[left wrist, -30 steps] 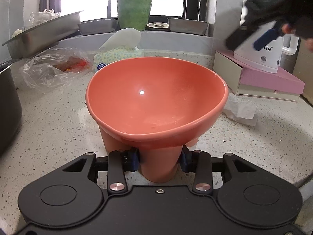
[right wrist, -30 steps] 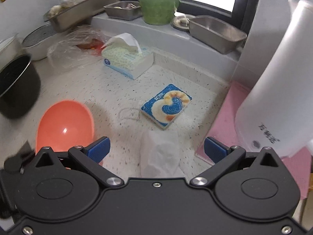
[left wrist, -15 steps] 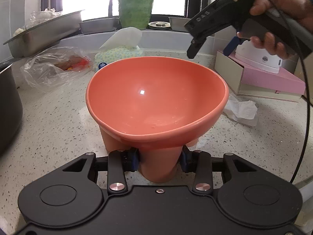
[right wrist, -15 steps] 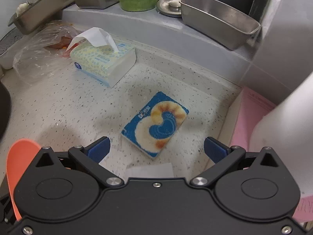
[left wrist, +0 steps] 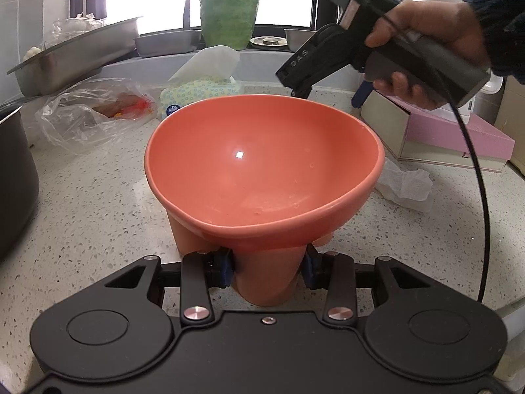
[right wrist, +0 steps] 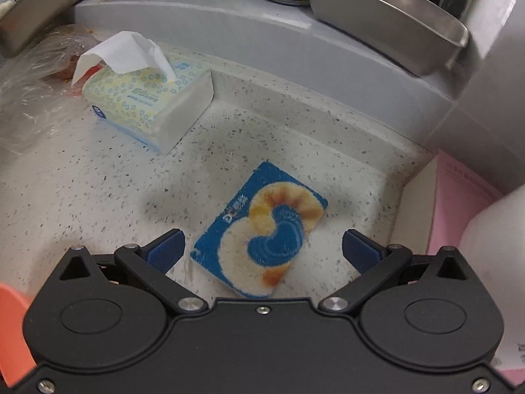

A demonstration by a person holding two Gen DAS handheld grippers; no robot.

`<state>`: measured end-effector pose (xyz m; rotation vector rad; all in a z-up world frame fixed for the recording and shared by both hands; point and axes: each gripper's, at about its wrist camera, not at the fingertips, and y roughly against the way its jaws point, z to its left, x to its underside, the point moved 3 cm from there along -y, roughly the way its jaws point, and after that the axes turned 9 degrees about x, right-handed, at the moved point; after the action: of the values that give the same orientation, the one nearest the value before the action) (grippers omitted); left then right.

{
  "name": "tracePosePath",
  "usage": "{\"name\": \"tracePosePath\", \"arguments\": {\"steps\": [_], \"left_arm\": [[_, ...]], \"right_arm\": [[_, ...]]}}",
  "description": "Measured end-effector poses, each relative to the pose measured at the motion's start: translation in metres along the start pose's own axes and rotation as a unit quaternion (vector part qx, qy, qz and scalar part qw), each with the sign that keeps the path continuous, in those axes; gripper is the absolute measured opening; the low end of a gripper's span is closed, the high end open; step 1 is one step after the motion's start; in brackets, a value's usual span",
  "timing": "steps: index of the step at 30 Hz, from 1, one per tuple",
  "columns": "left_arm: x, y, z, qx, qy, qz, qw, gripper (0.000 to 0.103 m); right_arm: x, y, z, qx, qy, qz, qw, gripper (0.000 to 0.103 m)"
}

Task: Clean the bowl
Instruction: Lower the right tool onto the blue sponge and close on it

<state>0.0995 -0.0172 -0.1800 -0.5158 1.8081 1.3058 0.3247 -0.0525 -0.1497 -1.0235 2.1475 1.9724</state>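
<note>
A salmon-pink bowl on stubby legs stands on the speckled counter, tilted toward the camera. My left gripper is shut on its front leg, a blue pad on each side. A few droplets sit inside the bowl. In the right wrist view a blue, white and orange scrub sponge lies flat on the counter. My right gripper hangs open above it, one blue fingertip to each side, not touching. The left wrist view shows the right gripper held by a hand behind the bowl. An edge of the bowl shows at the lower left.
A tissue pack lies behind the sponge, a plastic bag to its left. A crumpled tissue lies right of the bowl. A pink box carries a white kettle. Steel trays and a green pot line the sill. A dark pot stands at left.
The right gripper has moved forward and down toward the sponge, which now sits between its open fingers. In the left view the hand with it came in behind the bowl. The left gripper and bowl stayed still.
</note>
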Motion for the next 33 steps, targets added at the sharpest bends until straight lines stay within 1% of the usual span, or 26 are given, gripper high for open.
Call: {"name": "tracePosePath", "arguments": {"steps": [11, 17, 23, 28, 30, 31, 32, 33], "left_arm": [[-0.001, -0.001, 0.0, -0.002, 0.001, 0.001, 1.0, 0.039], [-0.001, -0.002, 0.001, 0.0, 0.0, 0.0, 1.0, 0.038], [0.0, -0.001, 0.002, 0.001, -0.001, 0.0, 1.0, 0.038], [0.0, -0.001, 0.002, 0.002, 0.0, 0.0, 1.0, 0.038], [0.0, -0.001, 0.002, 0.002, 0.0, 0.0, 1.0, 0.038], [0.0, -0.001, 0.002, 0.002, 0.0, 0.0, 1.0, 0.038], [0.0, -0.001, 0.002, 0.002, 0.0, 0.0, 1.0, 0.038], [0.0, -0.001, 0.002, 0.002, -0.001, 0.0, 1.0, 0.038]], "right_arm": [[-0.007, -0.017, 0.017, 0.021, 0.011, 0.009, 1.0, 0.103], [-0.008, -0.026, 0.016, 0.03, 0.001, 0.028, 0.999, 0.103], [-0.004, -0.035, 0.015, 0.017, -0.014, 0.047, 0.999, 0.102], [-0.002, -0.04, 0.013, -0.007, -0.042, 0.058, 0.997, 0.102], [-0.002, -0.039, 0.014, -0.01, -0.04, 0.054, 0.998, 0.099], [-0.002, -0.037, 0.016, -0.013, -0.034, 0.048, 0.998, 0.093], [-0.004, -0.034, 0.018, -0.017, -0.026, 0.041, 0.999, 0.084], [-0.005, -0.033, 0.019, -0.017, -0.024, 0.039, 0.999, 0.083]]}}
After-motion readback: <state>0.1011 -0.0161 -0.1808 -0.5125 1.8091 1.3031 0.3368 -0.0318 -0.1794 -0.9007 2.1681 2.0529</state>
